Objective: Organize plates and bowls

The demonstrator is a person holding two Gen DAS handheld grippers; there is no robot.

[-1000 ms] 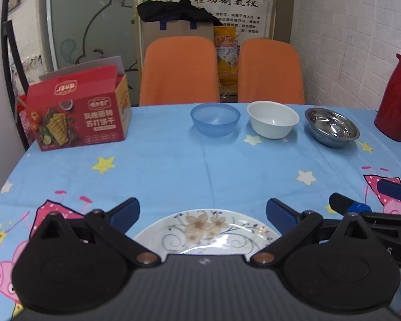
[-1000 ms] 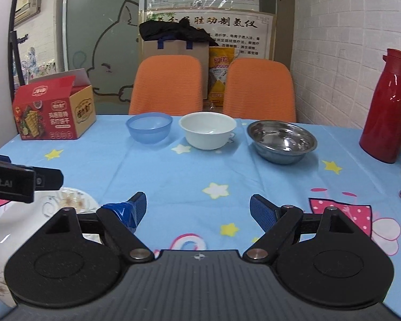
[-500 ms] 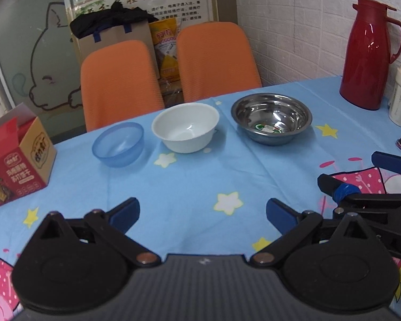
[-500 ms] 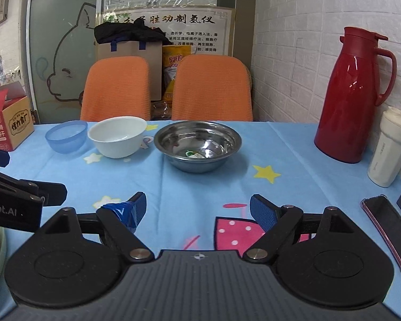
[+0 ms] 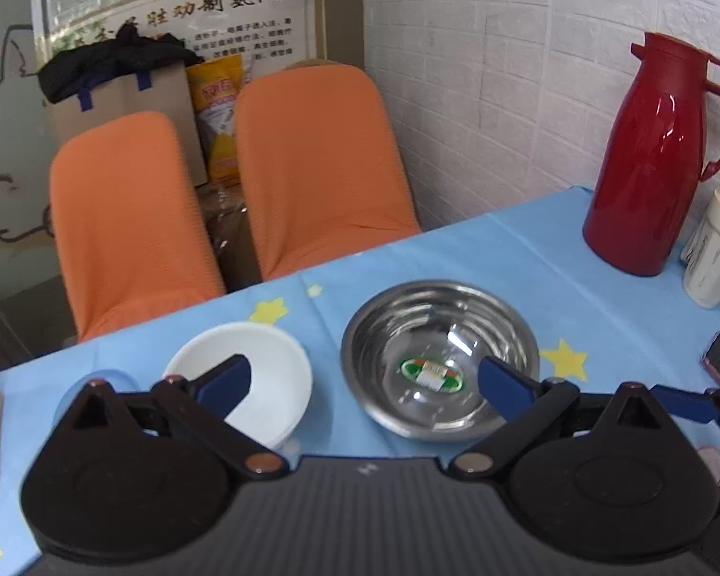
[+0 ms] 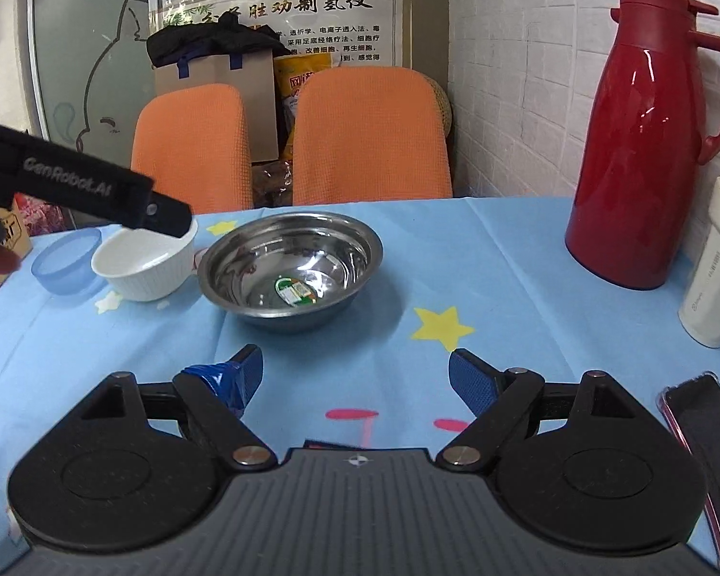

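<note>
Since the steel bowl point(image 5: 439, 360) sits mid-frame beside the white bowl point(image 5: 264, 365), we hover both the left gripper point(image 5: 362, 379) and right gripper point(image 6: 355, 372) spread apart and empty, likely lining up to nest them.

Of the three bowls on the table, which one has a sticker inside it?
The steel bowl, rightmost in the row. A green label sits on its bottom; the white bowl and blue bowl show none.
</note>
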